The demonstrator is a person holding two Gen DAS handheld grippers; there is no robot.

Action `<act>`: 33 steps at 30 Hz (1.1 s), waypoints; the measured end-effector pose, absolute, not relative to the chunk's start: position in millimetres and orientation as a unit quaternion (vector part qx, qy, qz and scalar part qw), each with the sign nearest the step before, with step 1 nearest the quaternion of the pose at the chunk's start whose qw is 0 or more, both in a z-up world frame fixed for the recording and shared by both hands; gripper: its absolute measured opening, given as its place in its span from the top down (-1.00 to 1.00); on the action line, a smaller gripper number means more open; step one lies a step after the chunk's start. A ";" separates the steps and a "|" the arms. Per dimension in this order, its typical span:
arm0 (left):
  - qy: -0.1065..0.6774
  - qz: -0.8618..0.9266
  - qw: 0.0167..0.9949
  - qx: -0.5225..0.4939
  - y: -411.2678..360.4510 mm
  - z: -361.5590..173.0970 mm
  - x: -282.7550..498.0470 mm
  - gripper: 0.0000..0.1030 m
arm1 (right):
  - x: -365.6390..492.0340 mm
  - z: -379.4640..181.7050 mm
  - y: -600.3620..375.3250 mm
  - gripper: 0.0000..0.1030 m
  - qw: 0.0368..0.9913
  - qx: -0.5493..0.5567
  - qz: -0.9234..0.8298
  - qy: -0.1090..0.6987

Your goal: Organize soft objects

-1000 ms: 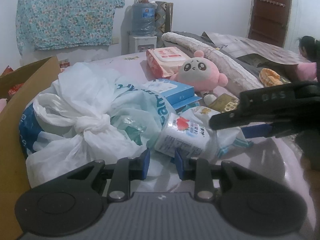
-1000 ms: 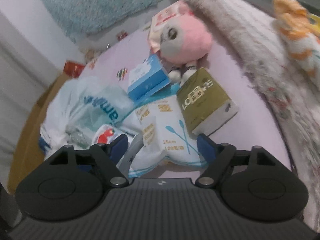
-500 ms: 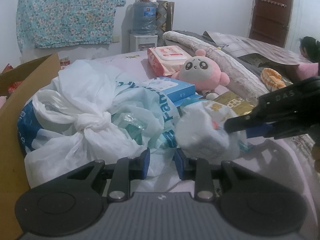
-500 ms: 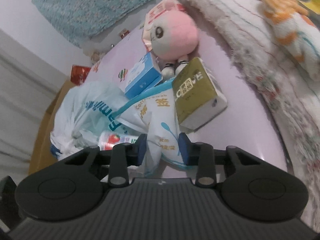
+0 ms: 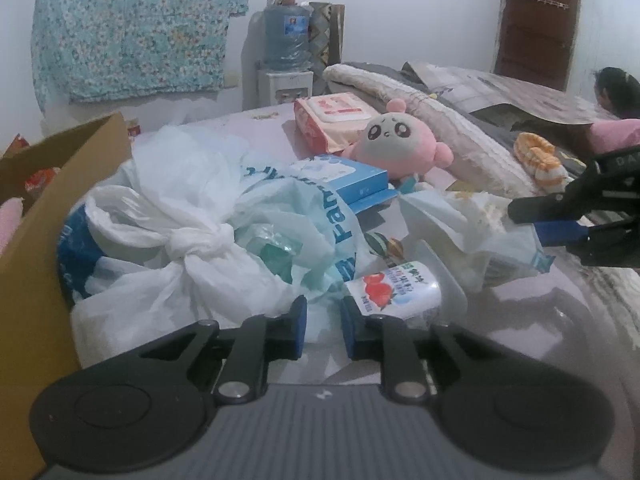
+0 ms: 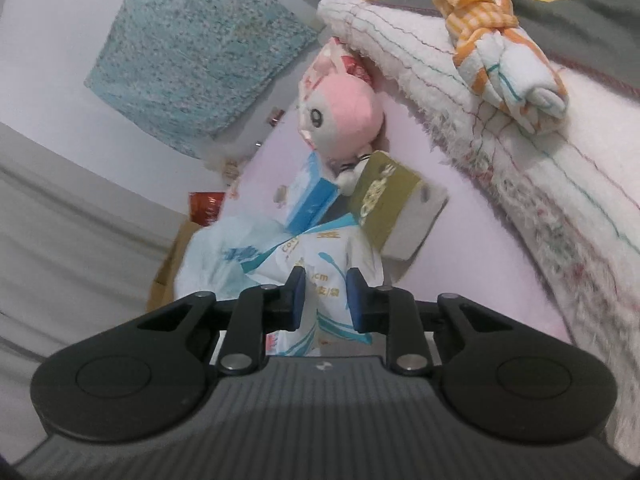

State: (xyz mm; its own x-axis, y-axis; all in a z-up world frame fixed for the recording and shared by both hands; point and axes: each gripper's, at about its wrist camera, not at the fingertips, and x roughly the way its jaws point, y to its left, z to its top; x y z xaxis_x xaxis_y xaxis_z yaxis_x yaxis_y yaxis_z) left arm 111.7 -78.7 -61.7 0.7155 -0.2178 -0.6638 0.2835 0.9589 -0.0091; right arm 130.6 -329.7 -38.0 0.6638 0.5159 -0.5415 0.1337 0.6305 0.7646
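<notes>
My right gripper [image 6: 325,294] is shut on a white cotton-swab packet [image 6: 320,252] with blue print and holds it above the pink bed. In the left wrist view the same packet [image 5: 460,216] hangs from the right gripper [image 5: 536,220] at the right. My left gripper [image 5: 323,322] is nearly shut and empty, low at the foot of a knotted white plastic bag [image 5: 192,240]. A small white pack with a strawberry label [image 5: 394,290] lies just right of its fingertips. A pink plush toy [image 5: 400,146] sits behind blue boxes [image 5: 352,178].
A cardboard box [image 5: 52,216] stands at the left. A pink wet-wipes pack [image 5: 336,118] lies at the back. An olive tissue box [image 6: 394,200] lies by the plush. A rolled blanket [image 6: 500,120] with an orange striped cloth [image 6: 504,48] lies along the right.
My right gripper shut on the cotton-swab packet and lifted it up and to the right. That uncovered the strawberry pack, which now lies by my left fingertips. The left gripper stayed put.
</notes>
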 end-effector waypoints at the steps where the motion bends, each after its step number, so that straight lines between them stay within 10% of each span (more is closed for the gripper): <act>1: 0.350 -0.142 0.925 0.045 -76.8 -59.2 107.8 0.44 | 125.8 -36.8 -330.7 0.60 0.810 0.421 0.123 0.389; 9: 0.364 -0.217 0.905 0.021 -51.5 -37.8 64.1 0.08 | 75.5 -17.6 -329.6 0.60 0.788 0.461 0.182 0.365; 33: 0.420 -0.172 0.891 -0.026 23.7 -65.1 -9.5 0.08 | 29.5 -14.8 -198.7 0.41 0.814 0.277 0.255 0.443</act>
